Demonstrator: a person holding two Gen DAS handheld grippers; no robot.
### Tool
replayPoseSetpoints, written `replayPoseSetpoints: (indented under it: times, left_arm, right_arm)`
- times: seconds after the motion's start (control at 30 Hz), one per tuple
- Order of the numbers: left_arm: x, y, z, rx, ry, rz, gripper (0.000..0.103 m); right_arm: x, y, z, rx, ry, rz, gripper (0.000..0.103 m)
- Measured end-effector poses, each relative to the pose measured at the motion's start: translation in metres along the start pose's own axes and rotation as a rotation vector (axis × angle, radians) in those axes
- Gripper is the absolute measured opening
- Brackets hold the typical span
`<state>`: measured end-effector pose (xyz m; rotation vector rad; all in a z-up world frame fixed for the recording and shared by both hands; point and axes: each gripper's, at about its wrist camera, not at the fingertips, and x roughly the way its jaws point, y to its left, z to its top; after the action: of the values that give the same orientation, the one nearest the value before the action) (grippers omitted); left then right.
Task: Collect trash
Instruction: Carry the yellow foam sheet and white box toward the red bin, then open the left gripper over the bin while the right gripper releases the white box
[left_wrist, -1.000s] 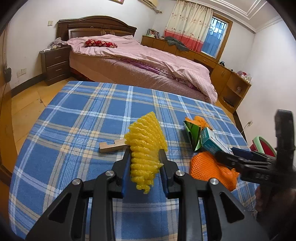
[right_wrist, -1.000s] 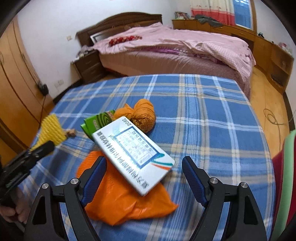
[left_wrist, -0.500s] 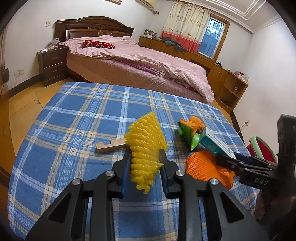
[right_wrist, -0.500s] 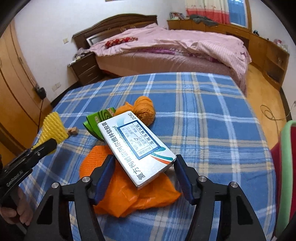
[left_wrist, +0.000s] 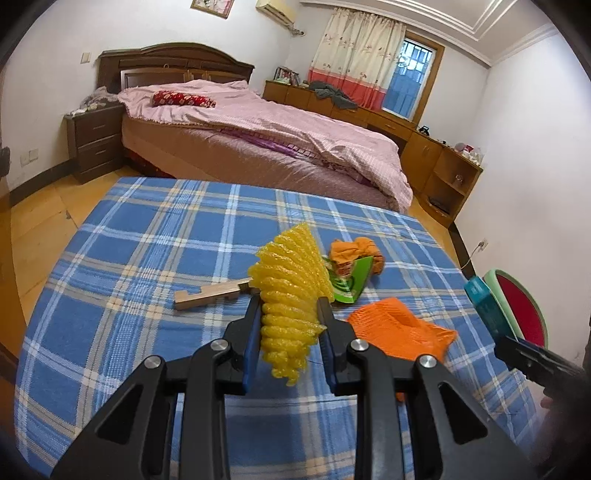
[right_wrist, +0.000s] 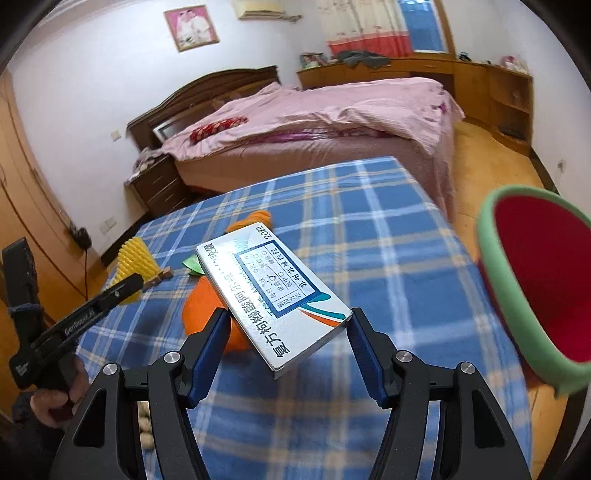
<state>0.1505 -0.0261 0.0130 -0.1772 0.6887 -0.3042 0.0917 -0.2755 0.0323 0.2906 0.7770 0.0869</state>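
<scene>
We grip the yellow foam net (left_wrist: 286, 291) in our left tool (left_wrist: 287, 325) and the medicine box (right_wrist: 271, 295) in our right tool (right_wrist: 286, 336), lifted near the red bin (right_wrist: 535, 284), while the wood piece (left_wrist: 210, 294), green wrapper (left_wrist: 351, 282), orange bag (left_wrist: 354, 251) and orange net (left_wrist: 395, 328) wait on the tabletop (left_wrist: 147, 240).

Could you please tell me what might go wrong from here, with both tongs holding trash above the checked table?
1. The right tongs pinch the medicine box only at its near end; most of it juts forward, so it might swing or slip before reaching the red bin.
2. The yellow foam net in the left tongs is soft and squashed; it could work loose.
3. The bin sits beyond the table edge, so a short drop may miss.
</scene>
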Motion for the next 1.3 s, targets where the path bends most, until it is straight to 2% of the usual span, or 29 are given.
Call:
replayPoseSetpoints:
  times: [0.27,0.53,0.8,0.97,1.3]
  left_arm:
    - [-0.026,-0.033,0.002,0.049,0.002,-0.06,0.028]
    - [-0.042,-0.085,0.002,0.122,0.021,-0.146,0.028]
    - [-0.025,-0.144,-0.001,0.183,0.117,-0.26,0.028]
    - [-0.015,-0.181,-0.004,0.242,0.147,-0.291,0.028]
    - [0.015,-0.257,-0.009,0.36,0.188,-0.351,0.028]
  right_arm:
    - [-0.039,-0.042,-0.018,0.101,-0.05,-0.043,0.066]
    - [-0.073,-0.076,-0.029,0.181,-0.091,-0.095,0.066]
    - [-0.101,-0.11,-0.035,0.252,-0.143,-0.14,0.066]
    - [-0.11,-0.136,-0.039,0.307,-0.167,-0.161,0.066]
    - [-0.123,-0.183,-0.036,0.371,-0.195,-0.262,0.066]
